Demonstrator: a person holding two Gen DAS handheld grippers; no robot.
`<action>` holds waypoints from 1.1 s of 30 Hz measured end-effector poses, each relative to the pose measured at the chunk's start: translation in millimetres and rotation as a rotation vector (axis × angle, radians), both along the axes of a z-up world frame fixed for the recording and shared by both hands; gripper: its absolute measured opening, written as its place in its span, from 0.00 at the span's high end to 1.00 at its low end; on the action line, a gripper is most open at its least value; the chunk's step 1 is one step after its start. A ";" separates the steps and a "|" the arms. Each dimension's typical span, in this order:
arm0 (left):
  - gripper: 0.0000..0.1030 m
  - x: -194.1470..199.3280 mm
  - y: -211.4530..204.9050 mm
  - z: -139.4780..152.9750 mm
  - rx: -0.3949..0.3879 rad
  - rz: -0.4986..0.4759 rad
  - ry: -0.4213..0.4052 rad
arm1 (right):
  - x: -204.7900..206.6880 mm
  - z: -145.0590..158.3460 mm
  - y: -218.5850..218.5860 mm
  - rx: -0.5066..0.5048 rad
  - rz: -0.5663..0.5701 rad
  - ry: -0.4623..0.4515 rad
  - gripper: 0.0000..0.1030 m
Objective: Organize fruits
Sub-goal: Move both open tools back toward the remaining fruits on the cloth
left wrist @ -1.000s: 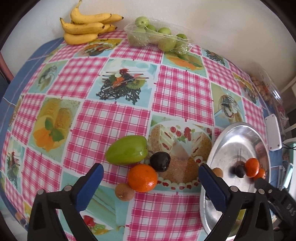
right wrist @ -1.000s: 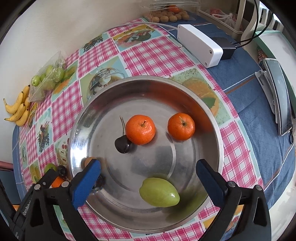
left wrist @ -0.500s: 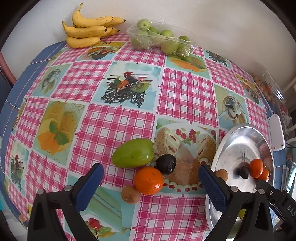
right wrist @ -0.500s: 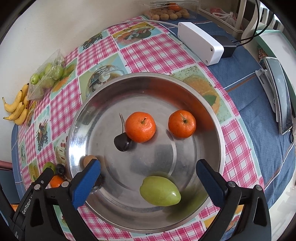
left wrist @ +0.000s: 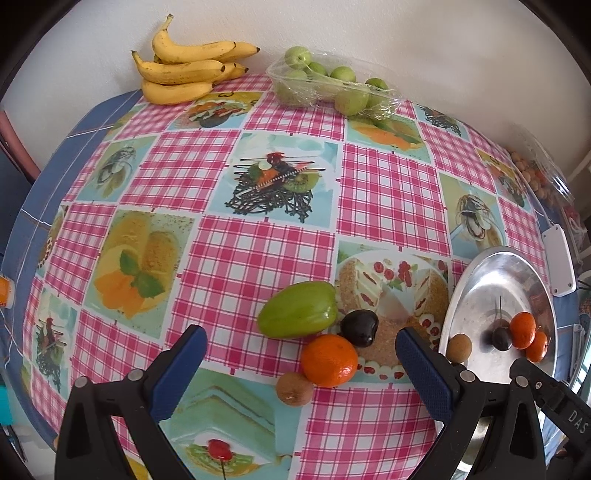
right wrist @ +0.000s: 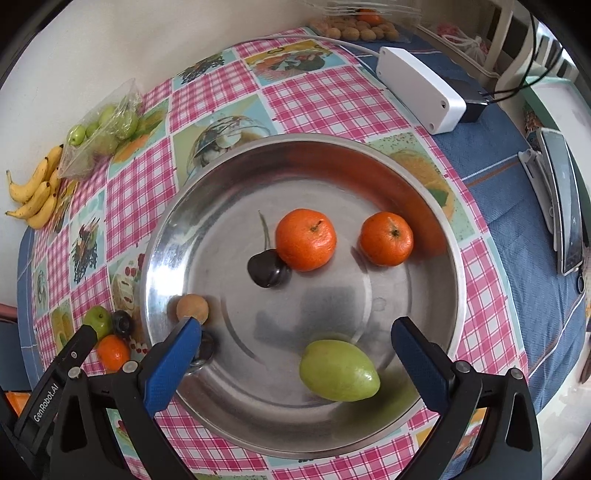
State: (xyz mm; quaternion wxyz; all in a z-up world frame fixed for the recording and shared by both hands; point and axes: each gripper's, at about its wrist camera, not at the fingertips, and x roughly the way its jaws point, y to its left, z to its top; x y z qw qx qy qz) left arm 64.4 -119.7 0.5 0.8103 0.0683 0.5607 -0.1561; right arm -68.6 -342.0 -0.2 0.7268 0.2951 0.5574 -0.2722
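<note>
A steel tray (right wrist: pixel 436 221) holds two oranges (right wrist: pixel 306 239), a dark cherry (right wrist: pixel 266 272), a small brown fruit (right wrist: pixel 192 308) and a green mango (right wrist: pixel 339 370). My right gripper (right wrist: pixel 296 334) hovers open above the tray, the mango between its fingers. On the checked cloth left of the tray (left wrist: pixel 491 273) lie a green mango (left wrist: pixel 297 315), a dark fruit (left wrist: pixel 359 328), an orange (left wrist: pixel 328 360) and a small brown fruit (left wrist: pixel 294 388). My left gripper (left wrist: pixel 300 345) stands open above this group, holding nothing.
Bananas (left wrist: pixel 184 70) and a clear pack of green fruits (left wrist: pixel 332 88) lie at the far wall. A white box (right wrist: pixel 419 88) with cables and a phone (right wrist: pixel 565 195) sit right of the tray. A pack of small brown fruits (right wrist: pixel 354 29) is at the back.
My left gripper has drawn back and to the left, so the loose fruits now sit further right between its fingers. The right gripper has barely moved over the tray.
</note>
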 end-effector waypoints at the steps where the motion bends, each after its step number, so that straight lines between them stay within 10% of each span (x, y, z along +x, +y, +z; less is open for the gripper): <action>1: 0.00 1.1 2.2 0.1 -0.001 -0.002 0.002 | 1.7 0.3 3.4 -0.002 0.007 0.000 0.00; 33: 0.00 68.7 137.9 8.6 -0.055 0.237 0.019 | 83.9 9.6 129.6 0.021 0.236 -0.033 0.00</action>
